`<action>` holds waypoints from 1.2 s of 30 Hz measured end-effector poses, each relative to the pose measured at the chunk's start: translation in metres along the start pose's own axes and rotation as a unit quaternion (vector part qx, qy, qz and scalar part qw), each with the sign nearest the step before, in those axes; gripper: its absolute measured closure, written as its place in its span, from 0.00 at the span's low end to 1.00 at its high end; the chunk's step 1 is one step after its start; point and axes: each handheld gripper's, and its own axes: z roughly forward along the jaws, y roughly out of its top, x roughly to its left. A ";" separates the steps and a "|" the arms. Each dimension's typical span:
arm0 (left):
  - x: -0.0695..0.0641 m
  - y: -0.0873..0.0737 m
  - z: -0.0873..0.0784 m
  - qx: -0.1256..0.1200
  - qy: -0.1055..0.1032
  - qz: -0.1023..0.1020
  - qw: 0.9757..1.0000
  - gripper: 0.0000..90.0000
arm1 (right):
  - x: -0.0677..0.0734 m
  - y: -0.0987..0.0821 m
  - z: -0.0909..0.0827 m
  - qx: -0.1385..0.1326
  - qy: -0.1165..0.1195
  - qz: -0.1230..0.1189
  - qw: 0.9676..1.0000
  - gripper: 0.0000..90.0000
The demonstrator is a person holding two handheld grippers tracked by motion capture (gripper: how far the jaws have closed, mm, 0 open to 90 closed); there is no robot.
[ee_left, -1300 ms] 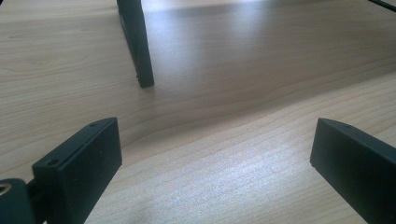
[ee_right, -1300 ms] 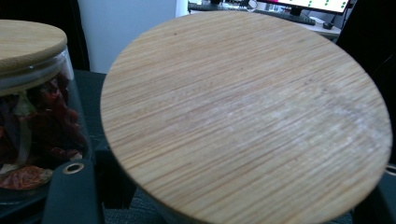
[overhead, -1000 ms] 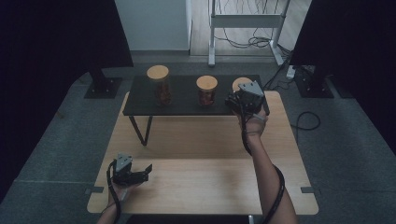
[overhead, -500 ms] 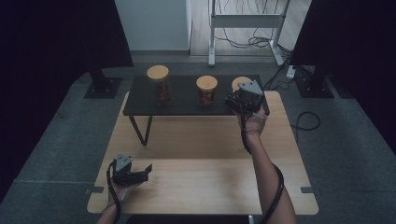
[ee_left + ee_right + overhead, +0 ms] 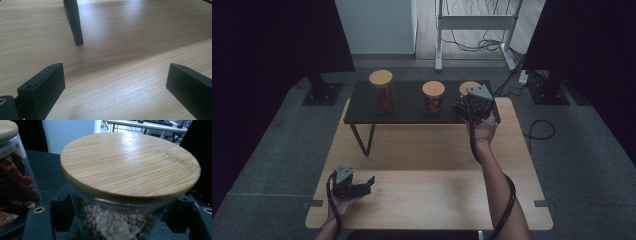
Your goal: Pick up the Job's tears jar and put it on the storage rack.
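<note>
A: High view? Step?
B: Grasp stage. Right gripper [image 5: 472, 106] at the black shelf's [image 5: 362, 107] right end, on the jar of pale kernels [image 5: 468, 88]. Next: lift straight, clear the chili jar [image 5: 433, 97] beside it.
A: Left gripper [image 5: 362, 184]?
B: Idle near the wooden table's [image 5: 422, 200] front left corner.
A: Left gripper view?
B: Jaws spread, nothing between, bare wood.
A: Right gripper view?
B: Jaws clamped on the glass; bamboo lid [image 5: 130, 163] seated flat, kernels inside.

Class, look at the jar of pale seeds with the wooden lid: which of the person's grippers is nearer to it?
Right. The right gripper is closed around the seed jar on the black shelf. The left gripper sits open over the wooden table, far from it.
</note>
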 end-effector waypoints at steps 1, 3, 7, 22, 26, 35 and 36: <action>0.000 0.000 0.000 0.000 0.000 0.000 1.000 0.02 | 0.000 0.000 0.000 0.000 0.000 0.000 1.000 0.28; 0.000 0.000 0.000 0.000 0.000 0.001 1.000 0.02 | 0.000 0.001 0.000 0.001 0.000 0.000 1.000 0.28; 0.000 0.000 0.000 0.000 0.000 0.000 1.000 0.02 | -0.001 0.002 0.000 0.003 0.001 0.000 1.000 0.28; 0.001 0.000 0.000 -0.001 -0.001 -0.001 1.000 0.02 | 0.000 0.004 0.000 0.008 -0.004 -0.003 1.000 0.24; 0.000 0.000 0.000 0.000 -0.001 0.000 1.000 0.02 | -0.002 0.005 -0.002 0.006 0.000 -0.003 1.000 0.21; 0.000 0.000 -0.001 -0.003 0.000 -0.001 1.000 0.02 | 0.000 0.006 -0.004 0.005 0.000 -0.001 1.000 0.18; 0.000 0.000 -0.001 -0.003 -0.001 -0.002 1.000 0.02 | 0.000 0.006 -0.004 0.005 0.000 0.000 1.000 0.17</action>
